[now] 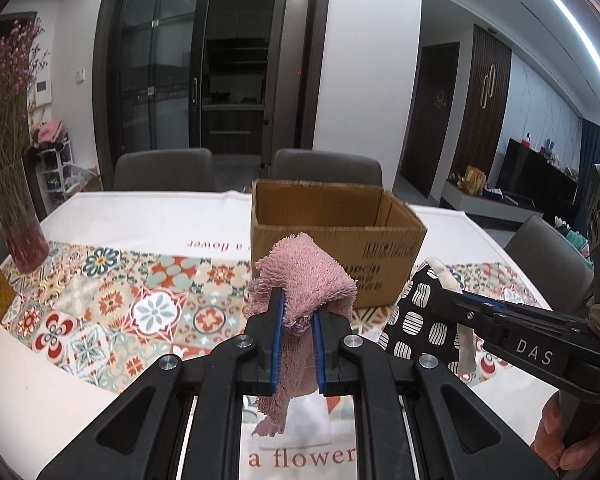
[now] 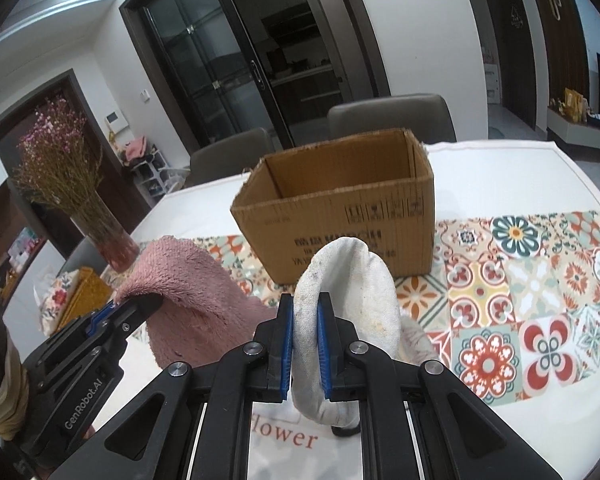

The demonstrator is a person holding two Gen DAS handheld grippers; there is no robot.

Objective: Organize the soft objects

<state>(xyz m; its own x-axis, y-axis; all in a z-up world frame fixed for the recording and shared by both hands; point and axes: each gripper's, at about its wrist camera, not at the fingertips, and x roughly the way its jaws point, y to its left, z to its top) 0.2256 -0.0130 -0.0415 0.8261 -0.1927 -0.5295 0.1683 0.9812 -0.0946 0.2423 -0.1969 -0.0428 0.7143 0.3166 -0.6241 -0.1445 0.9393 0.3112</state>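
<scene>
Left gripper (image 1: 298, 320) pinching pink towel (image 1: 304, 276) – right gripper (image 2: 305, 322) clamped on white cloth (image 2: 348, 280) (patterned black-white outside), both near the cardboard box (image 1: 332, 240).

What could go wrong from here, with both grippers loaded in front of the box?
1. The pink towel hangs loose below the left gripper; its tail may snag the cardboard box rim.
2. The right gripper pinches the patterned oven mitt by a fold, so it might slip.
3. The grippers sit close together; both could collide over the box opening.
</scene>
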